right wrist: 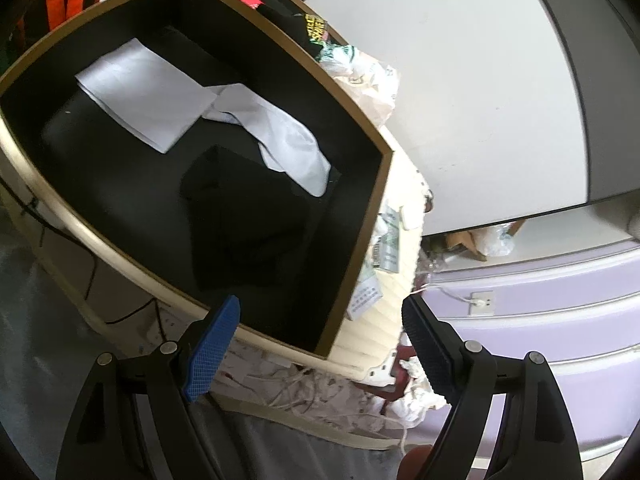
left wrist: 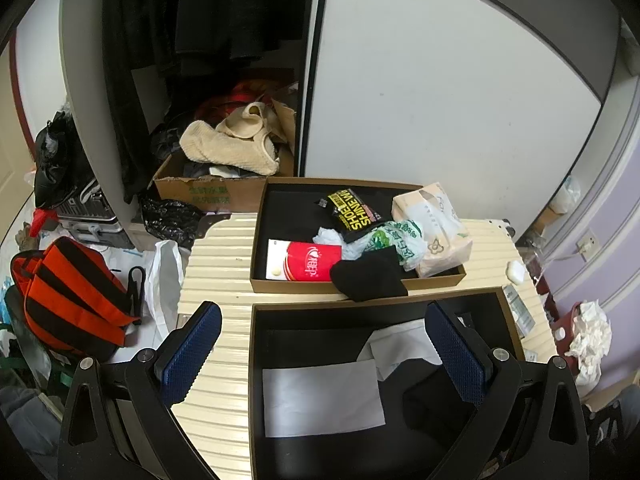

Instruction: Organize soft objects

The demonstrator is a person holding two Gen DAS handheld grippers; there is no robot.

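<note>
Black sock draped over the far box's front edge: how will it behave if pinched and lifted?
The black sock will probably sag limp, since it already folds over the far box rim. It looks light. Its end nearly touches the green bag, so a lift might drag that.

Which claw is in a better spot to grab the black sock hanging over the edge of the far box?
Probably the left claw. It is open and faces the black sock draped over the far box. The right claw is open too, but sits at the near box corner, and its view doesn't show the sock.

Near box (left wrist: 256,360) cut off below (small labels (right wrist: 366,296) unreadable).
</note>
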